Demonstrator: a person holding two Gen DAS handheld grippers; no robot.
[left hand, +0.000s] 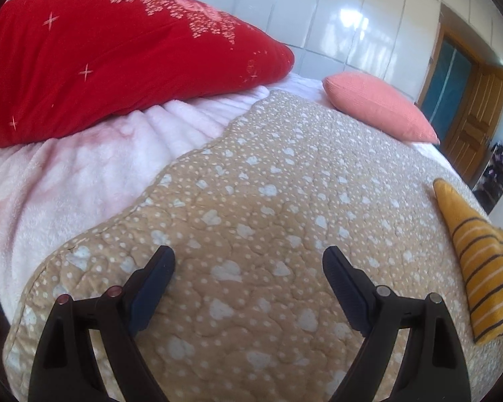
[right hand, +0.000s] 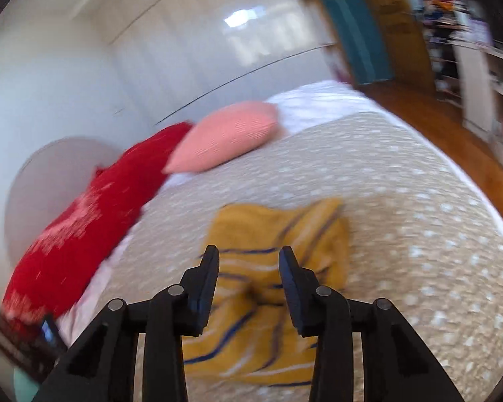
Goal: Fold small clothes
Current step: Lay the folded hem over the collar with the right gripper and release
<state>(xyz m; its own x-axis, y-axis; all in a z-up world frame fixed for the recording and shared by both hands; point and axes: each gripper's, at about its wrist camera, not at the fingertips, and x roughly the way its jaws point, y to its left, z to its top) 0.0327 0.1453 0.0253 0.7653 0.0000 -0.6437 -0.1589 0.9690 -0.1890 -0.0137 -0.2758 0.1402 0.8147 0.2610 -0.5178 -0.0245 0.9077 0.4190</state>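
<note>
A small mustard-yellow garment with dark and white stripes [right hand: 268,288] lies crumpled on the tan spotted quilt [right hand: 402,201]. My right gripper [right hand: 248,261] is open and hovers just above the garment, empty; this view is motion-blurred. In the left wrist view the garment [left hand: 483,268] lies at the far right edge. My left gripper [left hand: 248,261] is wide open and empty above bare quilt [left hand: 251,184], well to the left of the garment.
A big red pillow [left hand: 100,57] lies on a pink fleece blanket [left hand: 84,174] at the left. A salmon cushion [left hand: 375,104] sits at the bed's far side. White wardrobe doors [left hand: 352,16] stand behind; a wooden door [left hand: 476,107] and floor [right hand: 452,140] at the right.
</note>
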